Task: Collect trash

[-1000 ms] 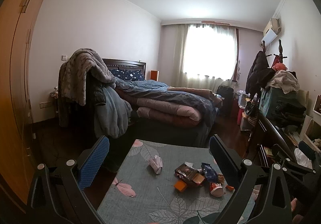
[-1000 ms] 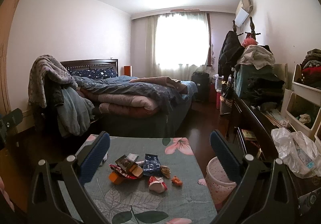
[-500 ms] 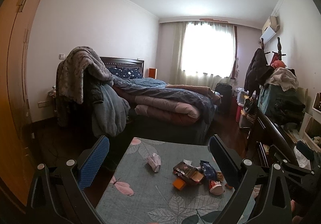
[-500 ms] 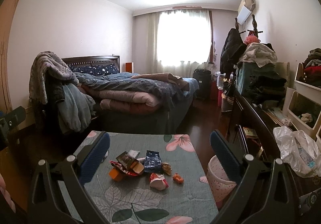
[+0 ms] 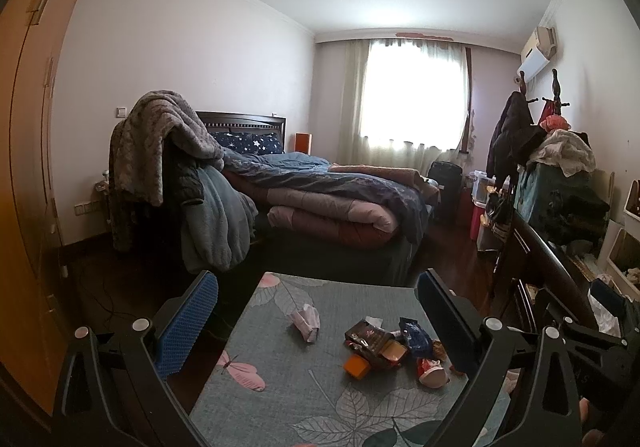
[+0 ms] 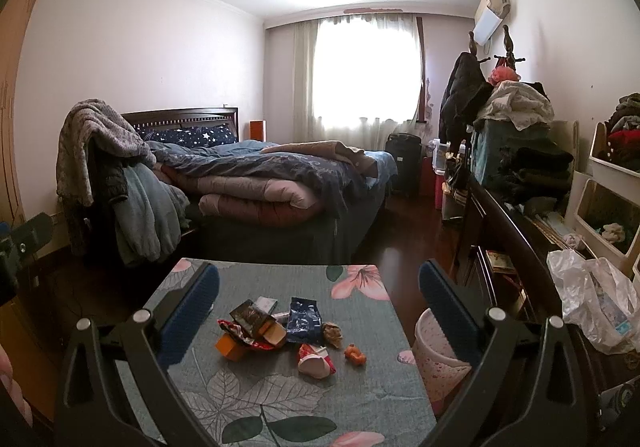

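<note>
A small table with a floral grey-green cloth (image 5: 280, 399) (image 6: 360, 399) holds a pile of trash: a dark snack wrapper (image 5: 370, 337) (image 6: 252, 317), a blue foil packet (image 5: 416, 335) (image 6: 305, 321), an orange box (image 5: 357, 367) (image 6: 230, 347), a red-and-white wrapper (image 5: 432, 369) (image 6: 316, 361) and a crumpled tissue (image 5: 306, 321). A pink-white bin (image 6: 436, 355) stands at the table's right edge. My left gripper (image 5: 316, 323) is open above the table's near left part. My right gripper (image 6: 318, 321) is open, above the pile.
A bed (image 5: 340, 203) with heaped quilts lies beyond the table. A chair draped with blankets (image 5: 168, 151) stands at left. A dark desk (image 6: 516, 239) with clutter and a plastic bag (image 6: 596, 303) runs along the right. A wardrobe (image 5: 24, 167) fills the left edge.
Both grippers have drifted slightly back and up; the table and trash sit a little lower and nearer the centre of each view. Both jaws stay open.
</note>
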### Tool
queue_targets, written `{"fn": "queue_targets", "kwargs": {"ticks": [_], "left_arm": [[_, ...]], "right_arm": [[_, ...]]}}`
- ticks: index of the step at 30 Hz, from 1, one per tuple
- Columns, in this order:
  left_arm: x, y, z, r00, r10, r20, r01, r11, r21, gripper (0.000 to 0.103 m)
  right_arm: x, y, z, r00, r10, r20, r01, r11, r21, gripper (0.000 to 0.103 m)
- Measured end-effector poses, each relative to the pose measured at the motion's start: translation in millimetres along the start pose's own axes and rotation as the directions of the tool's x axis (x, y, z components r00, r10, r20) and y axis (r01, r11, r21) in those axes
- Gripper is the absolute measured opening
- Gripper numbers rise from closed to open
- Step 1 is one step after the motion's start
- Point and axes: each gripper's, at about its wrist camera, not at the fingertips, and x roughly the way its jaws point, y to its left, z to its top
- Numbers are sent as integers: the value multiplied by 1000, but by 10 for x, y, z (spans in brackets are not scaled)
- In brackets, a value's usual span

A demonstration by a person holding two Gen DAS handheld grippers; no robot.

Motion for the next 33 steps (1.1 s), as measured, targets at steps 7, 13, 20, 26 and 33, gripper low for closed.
{"fn": "queue_targets", "kwargs": {"ticks": [7,13,20,26,33], "left_arm": [[14,-3,0,1000,-1,-1,1,1000,0,99],[23,-18,-29,1000,2,-3,-2,1000,-1,99],[29,-26,-19,1000,3,-4,-3,1000,2,99],[84,-17,-112,1000,-1,-12,1,1000,5,99],[113,-8,-167,1000,1,-28,-1,1000,9,99]], "right_arm": [[45,-9,-22,1000,2,-7,-2,1000,2,100],[107,-13,-44,1000,3,-14,-3,1000,3,100],[104,-13,-44,1000,3,-14,-3,1000,3,100],[176,-38,-100,1000,4,-31,-4,1000,8,100],[207,-64,-109,999,7,-39,-7,1000,15,100]]}}
